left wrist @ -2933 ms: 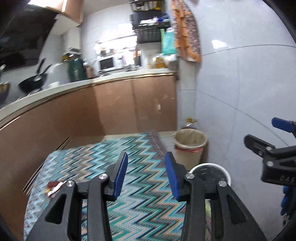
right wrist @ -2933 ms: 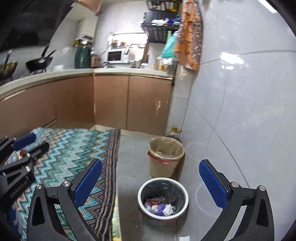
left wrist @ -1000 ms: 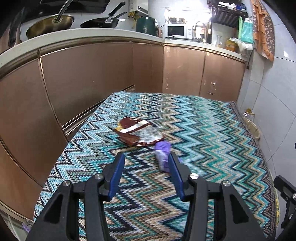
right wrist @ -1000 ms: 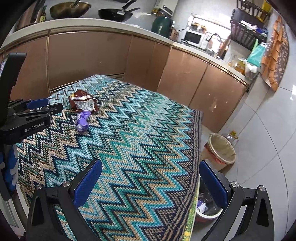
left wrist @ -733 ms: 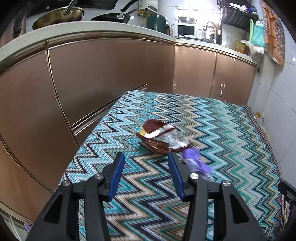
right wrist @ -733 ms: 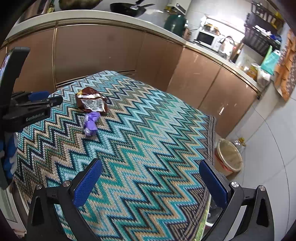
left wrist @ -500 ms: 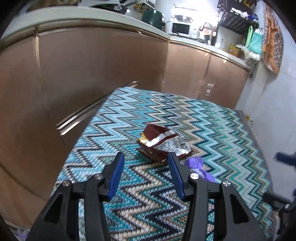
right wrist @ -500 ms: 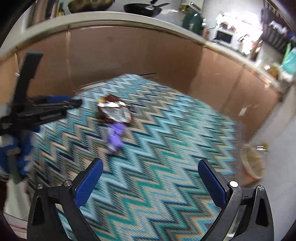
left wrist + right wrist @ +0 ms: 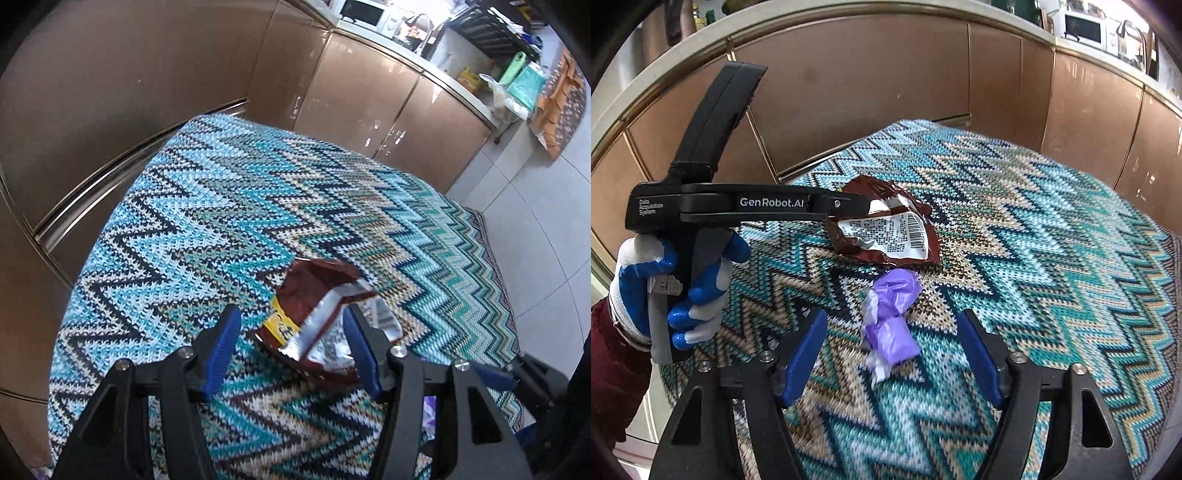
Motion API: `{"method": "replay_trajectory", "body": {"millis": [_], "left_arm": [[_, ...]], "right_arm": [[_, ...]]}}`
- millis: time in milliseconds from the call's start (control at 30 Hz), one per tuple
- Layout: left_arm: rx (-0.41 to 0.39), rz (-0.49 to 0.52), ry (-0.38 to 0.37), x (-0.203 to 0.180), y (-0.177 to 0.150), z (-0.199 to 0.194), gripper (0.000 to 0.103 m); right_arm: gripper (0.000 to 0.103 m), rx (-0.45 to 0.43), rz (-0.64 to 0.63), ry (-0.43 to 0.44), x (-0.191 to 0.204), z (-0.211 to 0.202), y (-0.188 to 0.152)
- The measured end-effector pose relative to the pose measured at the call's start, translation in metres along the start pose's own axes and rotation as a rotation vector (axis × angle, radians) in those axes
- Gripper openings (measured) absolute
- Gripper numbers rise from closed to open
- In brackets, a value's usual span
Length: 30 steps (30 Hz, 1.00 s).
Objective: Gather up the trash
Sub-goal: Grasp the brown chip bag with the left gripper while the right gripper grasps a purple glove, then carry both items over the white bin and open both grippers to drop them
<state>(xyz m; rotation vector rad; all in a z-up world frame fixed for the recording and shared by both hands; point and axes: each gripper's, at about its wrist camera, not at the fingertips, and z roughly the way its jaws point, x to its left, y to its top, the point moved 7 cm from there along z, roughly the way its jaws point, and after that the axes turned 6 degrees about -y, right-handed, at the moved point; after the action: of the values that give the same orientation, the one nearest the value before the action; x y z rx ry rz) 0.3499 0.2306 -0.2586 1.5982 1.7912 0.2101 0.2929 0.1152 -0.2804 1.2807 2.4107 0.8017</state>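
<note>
A zigzag-patterned cloth [image 9: 229, 206] in teal, blue and beige covers the near surface. Behind it glossy copper-brown cabinets [image 9: 369, 92] curve under a pale countertop [image 9: 820, 18]. A microwave [image 9: 364, 14] stands far right, pale floor tiles [image 9: 546, 236] at right.

left gripper [image 9: 291, 328] straddles brown wrapper [image 9: 317, 291] (jaws opening) on zigzag cloth [image 9: 192, 236].

Both wrist views close, angled down; share wrapper [image 9: 317, 314].
</note>
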Motion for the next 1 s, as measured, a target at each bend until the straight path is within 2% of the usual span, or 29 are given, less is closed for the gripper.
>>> {"method": "replay_trajectory", "body": {"millis": [33, 100, 167, 200, 233, 267, 300, 467, 700, 867, 1000], "left_arm": [[-0.002, -0.005, 0.0, 0.001, 0.0, 0.002, 0.053], [0.006, -0.007, 0.001, 0.001, -0.001, 0.004, 0.039], [0.009, -0.012, 0.005, 0.001, -0.003, 0.007, 0.034], [0.007, -0.014, 0.004, 0.0, -0.004, 0.007, 0.025], [0.006, -0.015, 0.003, -0.002, -0.004, 0.007, 0.019], [0.0, -0.015, 0.007, -0.003, -0.005, 0.005, 0.016], [-0.008, -0.015, 0.011, -0.004, -0.004, 0.003, 0.012], [-0.051, -0.021, 0.023, -0.014, 0.0, -0.011, 0.006], [-0.109, 0.067, 0.039, -0.057, 0.004, -0.042, 0.003], [-0.151, 0.144, 0.037, -0.1, 0.008, -0.067, 0.003], [-0.174, 0.207, 0.001, -0.149, 0.011, -0.08, 0.002]], "right_arm": [[0.064, 0.012, 0.006, 0.006, -0.001, 0.006, 0.0], [0.056, 0.033, 0.02, 0.019, -0.003, 0.014, -0.001], [0.043, 0.057, 0.036, 0.035, -0.006, 0.022, -0.004], [0.039, 0.063, 0.042, 0.044, -0.007, 0.024, -0.005], [0.031, 0.069, 0.054, 0.063, -0.007, 0.026, -0.007], [0.029, 0.07, 0.071, 0.09, -0.008, 0.026, -0.008], [0.029, 0.066, 0.079, 0.1, -0.008, 0.025, -0.008], [0.028, 0.023, 0.094, 0.118, -0.014, 0.003, -0.009], [0.028, -0.077, 0.123, 0.088, -0.038, -0.057, -0.017], [0.028, -0.155, 0.157, 0.026, -0.068, -0.105, -0.027], [0.028, -0.221, 0.212, -0.044, -0.106, -0.153, -0.042]]}}
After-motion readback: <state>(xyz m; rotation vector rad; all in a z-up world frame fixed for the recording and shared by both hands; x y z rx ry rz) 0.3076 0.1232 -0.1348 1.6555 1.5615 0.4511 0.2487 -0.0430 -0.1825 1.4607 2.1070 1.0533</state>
